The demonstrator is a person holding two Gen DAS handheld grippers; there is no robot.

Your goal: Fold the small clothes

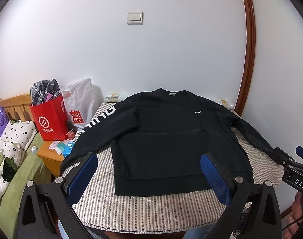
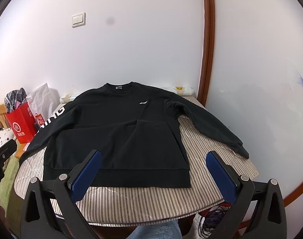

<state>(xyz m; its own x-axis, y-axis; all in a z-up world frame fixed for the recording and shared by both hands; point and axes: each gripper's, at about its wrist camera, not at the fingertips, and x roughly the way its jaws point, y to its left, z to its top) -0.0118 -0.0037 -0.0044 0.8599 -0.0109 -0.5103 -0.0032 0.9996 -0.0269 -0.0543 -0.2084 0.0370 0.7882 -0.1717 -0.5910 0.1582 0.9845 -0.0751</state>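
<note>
White wall (image 1: 171, 49) behind, striped bench (image 1: 151, 205) in front — your black sweatshirt (image 1: 161, 139) lies flat on it, front up, collar toward the wall, both sleeves spread outward. Your left tongs (image 1: 149, 177) hover over its hem, spread wide, gripping nothing. Your right tongs (image 2: 153, 175) hover over the hem's right corner — also wide apart, nothing between them. Red bag (image 1: 49, 119) stands off left.
</note>
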